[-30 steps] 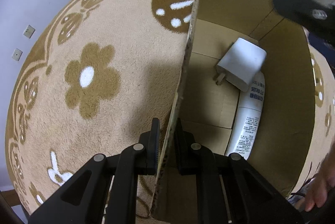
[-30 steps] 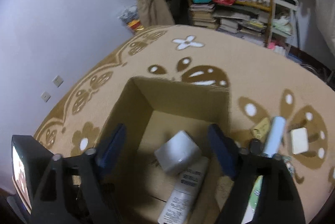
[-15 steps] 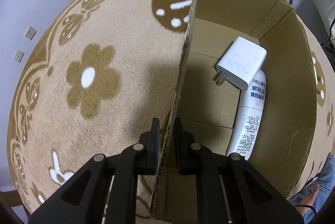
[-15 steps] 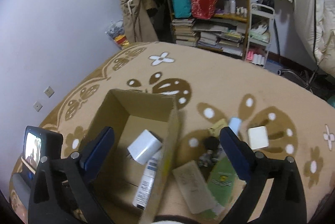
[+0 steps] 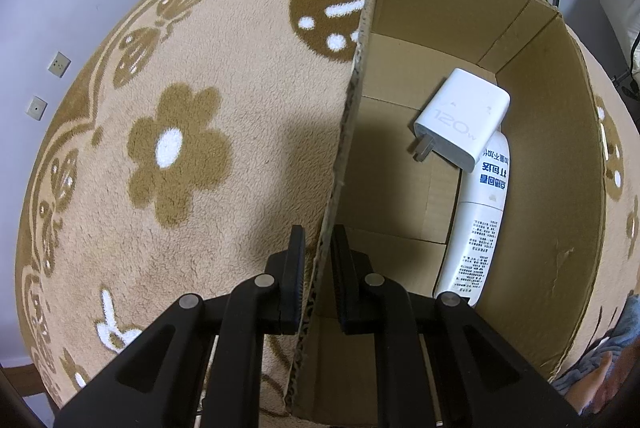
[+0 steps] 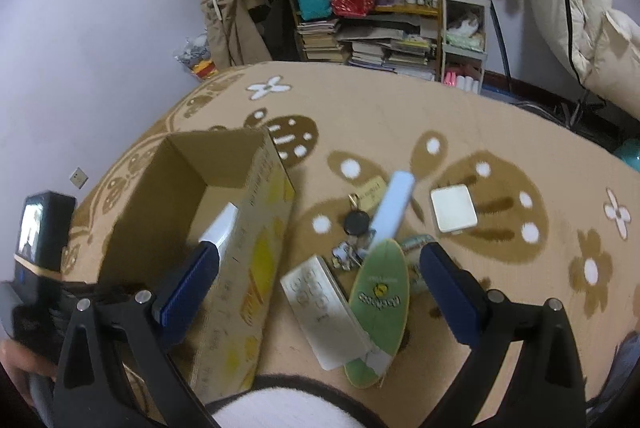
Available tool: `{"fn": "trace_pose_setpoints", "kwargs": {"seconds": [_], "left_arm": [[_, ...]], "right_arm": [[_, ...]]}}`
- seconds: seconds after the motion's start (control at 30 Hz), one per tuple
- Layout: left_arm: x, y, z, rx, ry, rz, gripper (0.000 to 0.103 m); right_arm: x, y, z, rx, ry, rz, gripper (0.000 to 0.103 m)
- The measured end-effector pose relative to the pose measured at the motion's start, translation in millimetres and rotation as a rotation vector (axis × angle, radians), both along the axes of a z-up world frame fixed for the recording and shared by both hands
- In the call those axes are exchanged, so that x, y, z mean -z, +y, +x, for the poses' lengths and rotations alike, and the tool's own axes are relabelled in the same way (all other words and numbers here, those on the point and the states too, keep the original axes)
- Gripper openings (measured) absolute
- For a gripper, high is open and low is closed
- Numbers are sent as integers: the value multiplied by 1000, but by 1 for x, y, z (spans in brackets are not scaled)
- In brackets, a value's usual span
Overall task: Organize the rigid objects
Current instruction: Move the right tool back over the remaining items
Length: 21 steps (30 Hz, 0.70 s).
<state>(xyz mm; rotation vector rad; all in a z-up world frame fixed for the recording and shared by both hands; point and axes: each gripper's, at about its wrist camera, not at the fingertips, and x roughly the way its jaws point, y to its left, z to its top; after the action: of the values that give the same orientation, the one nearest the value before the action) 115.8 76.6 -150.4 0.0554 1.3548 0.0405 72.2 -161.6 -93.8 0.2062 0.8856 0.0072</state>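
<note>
On carpet [image 6: 400,116] beside cardboard box [image 6: 256,228]: green bottle [image 6: 380,304], rigid, smooth, likely slippery; grip mid-body. Right gripper [image 6: 316,288] wide, empty, just opened further. Left gripper [image 5: 318,268] clamped on box wall.

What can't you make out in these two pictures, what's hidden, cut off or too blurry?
- White bottle, left wrist view: top end hidden under the white charger.
- Box contents, right wrist view: near wall hides all but a white sliver.
- Small key-like clutter, right wrist view: blurred, too small to identify.
- Green bottle, right wrist view: label text unreadable.
</note>
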Motion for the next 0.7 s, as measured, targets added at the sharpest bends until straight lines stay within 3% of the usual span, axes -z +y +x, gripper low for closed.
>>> {"fn": "trace_pose_setpoints", "kwargs": {"seconds": [0.7], "left_arm": [[1,-2,1,6,4,17,13]], "right_arm": [[58,-9,6,38,106,49,103]]}}
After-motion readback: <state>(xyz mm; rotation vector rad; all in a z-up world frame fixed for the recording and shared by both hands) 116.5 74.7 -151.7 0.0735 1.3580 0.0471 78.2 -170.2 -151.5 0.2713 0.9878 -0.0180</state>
